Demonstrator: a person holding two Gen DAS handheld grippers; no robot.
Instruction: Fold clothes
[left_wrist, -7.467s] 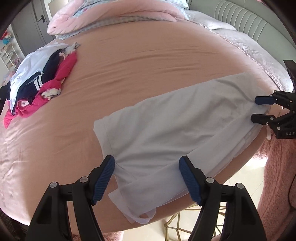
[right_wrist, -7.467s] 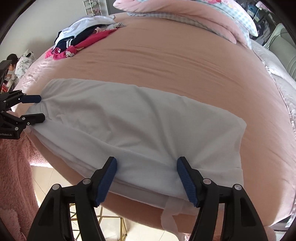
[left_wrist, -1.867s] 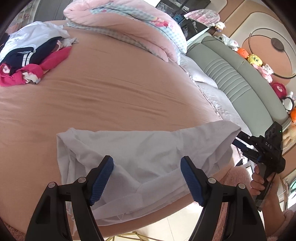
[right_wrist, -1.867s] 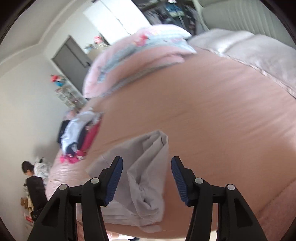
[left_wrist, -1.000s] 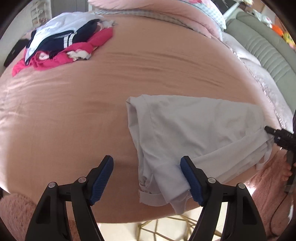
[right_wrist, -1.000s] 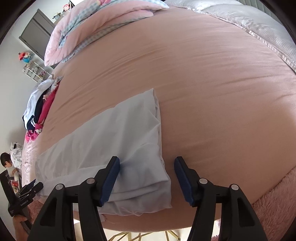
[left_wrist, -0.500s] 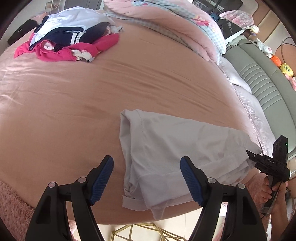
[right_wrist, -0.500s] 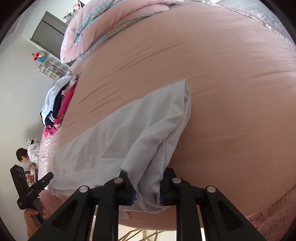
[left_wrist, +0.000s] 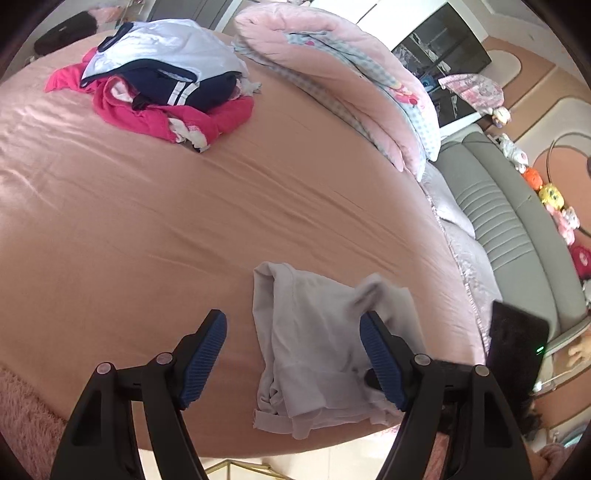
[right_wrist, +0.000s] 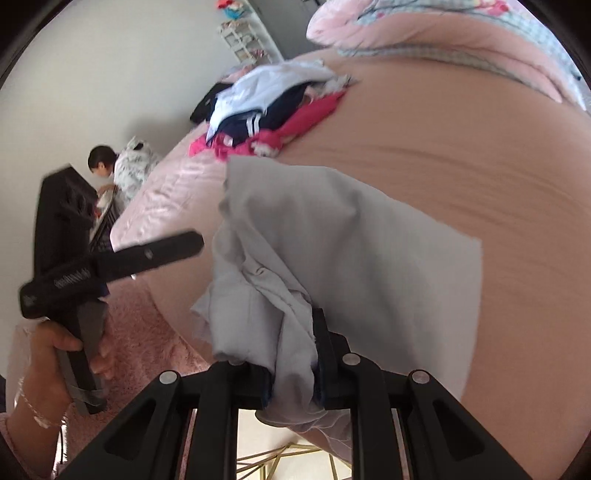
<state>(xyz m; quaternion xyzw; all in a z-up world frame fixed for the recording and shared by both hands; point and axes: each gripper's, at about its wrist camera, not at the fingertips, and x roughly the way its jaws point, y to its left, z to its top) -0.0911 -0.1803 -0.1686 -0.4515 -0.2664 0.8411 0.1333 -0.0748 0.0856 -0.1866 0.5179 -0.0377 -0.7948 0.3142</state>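
Left wrist: left gripper (left_wrist: 291, 360) agape, empty; grey garment (left_wrist: 314, 339) on bed (left_wrist: 147, 221) just ahead between jaws.
Right wrist: right gripper (right_wrist: 291, 373) clamped on garment's bunched end. Mid-fold; next, carry end across, release.

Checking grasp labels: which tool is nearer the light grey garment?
Right. The right tool is clamped on the light grey garment; the left tool hangs open above it, not touching.
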